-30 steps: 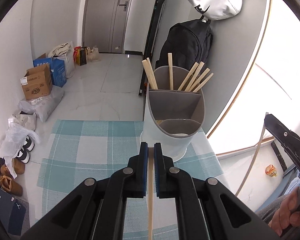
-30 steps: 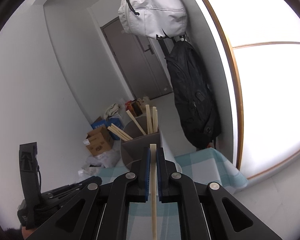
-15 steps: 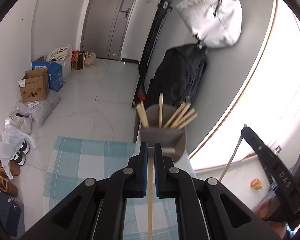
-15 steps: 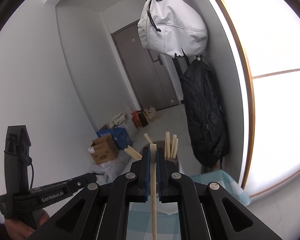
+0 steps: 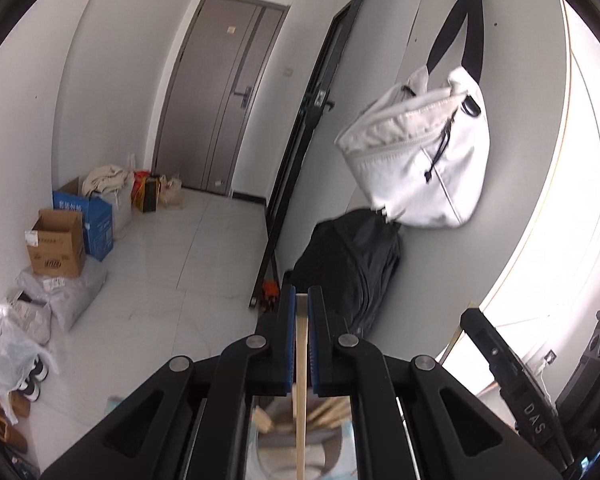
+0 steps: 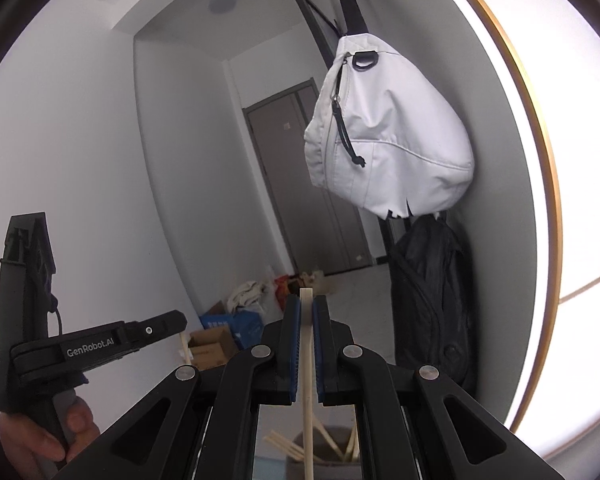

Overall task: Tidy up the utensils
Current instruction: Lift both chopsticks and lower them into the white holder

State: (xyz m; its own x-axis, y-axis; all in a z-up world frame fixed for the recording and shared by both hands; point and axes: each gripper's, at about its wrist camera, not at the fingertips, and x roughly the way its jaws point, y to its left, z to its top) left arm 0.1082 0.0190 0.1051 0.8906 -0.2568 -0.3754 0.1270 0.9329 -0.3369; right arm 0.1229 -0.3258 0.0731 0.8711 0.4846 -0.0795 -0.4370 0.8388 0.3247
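Both grippers [image 5: 301, 300] [image 6: 307, 304] clamped on chopsticks [image 5: 301, 360] [image 6: 307, 360].

White bag [image 5: 416, 160]; black backpack [image 6: 432, 300]; blue claw pads [image 5: 287, 344]; pale chopstick [image 6: 307, 380].

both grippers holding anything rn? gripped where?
Yes. The left gripper and the right gripper each pinch one wooden chopstick (left, right) near its upper end; the shafts hang toward the holder.

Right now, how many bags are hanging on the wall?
2: a white bag hangs up high by its black strap, and a black bag hangs just below it. Others may be out of view.
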